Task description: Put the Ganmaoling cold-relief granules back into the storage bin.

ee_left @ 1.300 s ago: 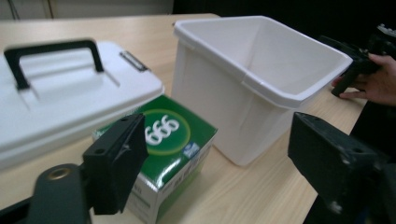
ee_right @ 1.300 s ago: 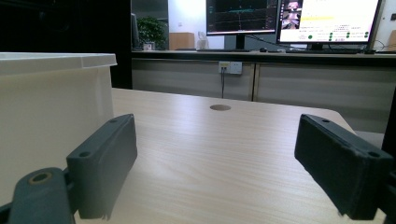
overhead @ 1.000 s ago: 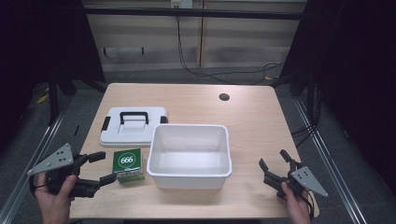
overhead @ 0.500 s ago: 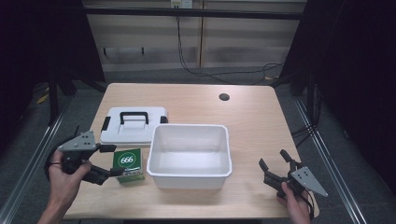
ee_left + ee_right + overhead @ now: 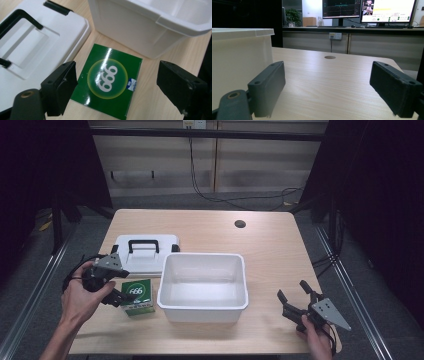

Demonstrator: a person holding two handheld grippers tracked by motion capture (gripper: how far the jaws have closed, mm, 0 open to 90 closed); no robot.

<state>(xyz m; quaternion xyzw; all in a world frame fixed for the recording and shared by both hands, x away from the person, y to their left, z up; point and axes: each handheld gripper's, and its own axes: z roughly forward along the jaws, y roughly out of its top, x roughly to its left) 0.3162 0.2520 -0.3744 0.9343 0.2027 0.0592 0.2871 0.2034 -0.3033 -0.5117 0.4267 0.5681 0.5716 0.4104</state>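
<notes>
Where fingers straddle: green "666" box [image 5: 110, 80]

white lid w/ black handle [image 5: 145, 254], white bin [image 5: 204, 287], table [image 5: 260, 245]

You can read one clear marking: "666" in white numerals inside a yellow-ringed green circle on the top face of the green box [image 5: 108, 81], which lies flat on the tabletop [image 5: 270, 245]. A small blue-and-white sticker sits beside that circle, too small to read. In your right gripper view, the monitor screens [image 5: 368, 8] carry charts and text, all illegible.
</notes>
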